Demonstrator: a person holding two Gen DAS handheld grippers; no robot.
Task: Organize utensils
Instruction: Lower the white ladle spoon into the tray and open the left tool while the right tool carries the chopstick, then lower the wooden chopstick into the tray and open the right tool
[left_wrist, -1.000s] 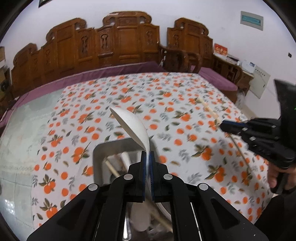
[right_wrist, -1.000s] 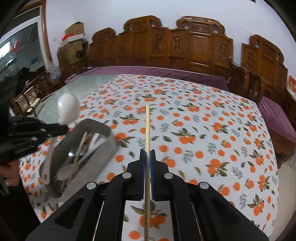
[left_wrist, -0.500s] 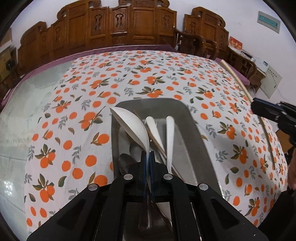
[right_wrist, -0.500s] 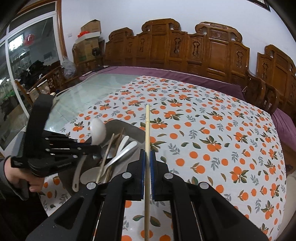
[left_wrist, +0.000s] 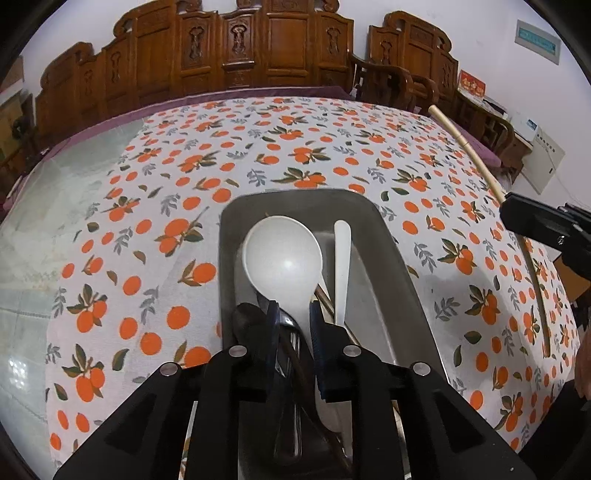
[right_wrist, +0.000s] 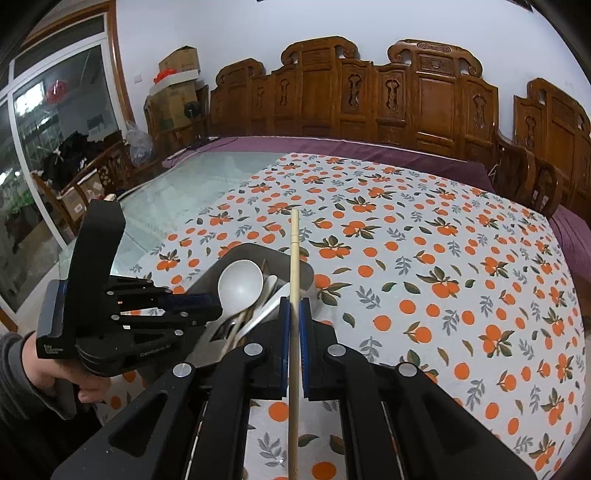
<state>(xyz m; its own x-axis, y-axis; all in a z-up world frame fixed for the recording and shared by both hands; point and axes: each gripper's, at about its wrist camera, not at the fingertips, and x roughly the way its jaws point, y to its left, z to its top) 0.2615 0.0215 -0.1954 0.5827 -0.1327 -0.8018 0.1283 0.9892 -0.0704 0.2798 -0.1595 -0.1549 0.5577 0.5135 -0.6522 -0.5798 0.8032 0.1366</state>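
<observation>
Our left hand-held gripper (left_wrist: 293, 314) is opening, having lowered the white plastic ladle-shaped spoon (left_wrist: 282, 258) into the grey metal tray (left_wrist: 391, 258), while our right hand-held gripper (right_wrist: 294, 314) is still clamping the pale wooden chopstick (right_wrist: 294, 258), next to go in.

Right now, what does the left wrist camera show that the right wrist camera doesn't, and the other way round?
Only the left wrist view shows the left gripper from behind: its jaws are opening, with the white ladle's handle between them, and a dark spoon lying beside it. Only the right wrist view shows the right gripper shut on the chopstick, the hand holding the left gripper, and the window. Both show the metal tray with the ladle and a white spoon in it, the orange-print tablecloth and the carved wooden chairs.
</observation>
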